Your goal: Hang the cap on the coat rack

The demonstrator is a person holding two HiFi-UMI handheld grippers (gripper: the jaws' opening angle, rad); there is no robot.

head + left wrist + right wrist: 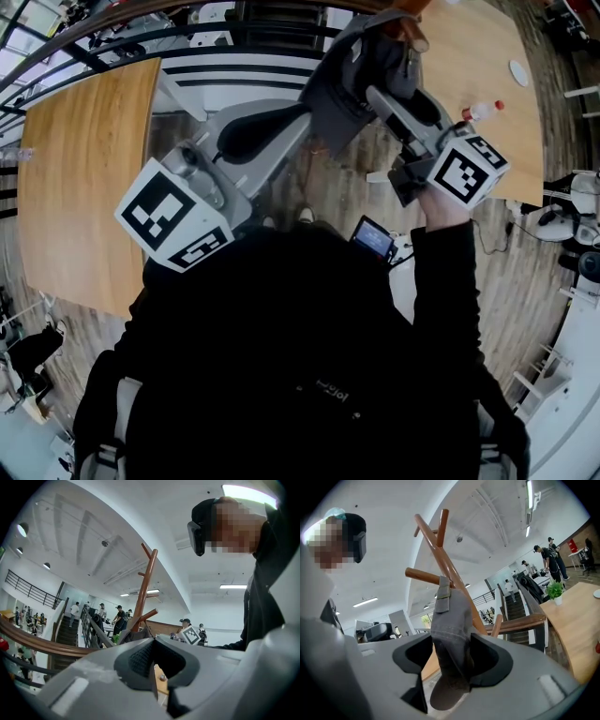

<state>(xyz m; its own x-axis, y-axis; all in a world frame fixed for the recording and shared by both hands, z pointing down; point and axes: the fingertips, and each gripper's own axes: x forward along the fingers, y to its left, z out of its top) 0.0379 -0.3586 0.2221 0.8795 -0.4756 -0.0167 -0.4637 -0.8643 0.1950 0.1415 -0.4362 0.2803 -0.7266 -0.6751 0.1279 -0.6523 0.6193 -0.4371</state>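
Note:
The grey cap [450,620] hangs by its back strap from a peg of the brown wooden coat rack [440,555]. My right gripper [452,660] is open, with the cap's lower part between its jaws and a gap showing on the left side. In the head view the cap [352,84] sits at the top, with the right gripper [380,70] reaching into it. My left gripper [267,131] is shut and empty, a little left of the cap. The left gripper view looks past its closed jaws [152,660] to the coat rack [143,588] and the cap [135,634].
Wooden tables stand left [84,178] and right [478,66], the right one bearing a bottle [483,110]. A small screen [373,236] is near my waist. A stair railing [28,641] and several people [119,618] are behind the rack.

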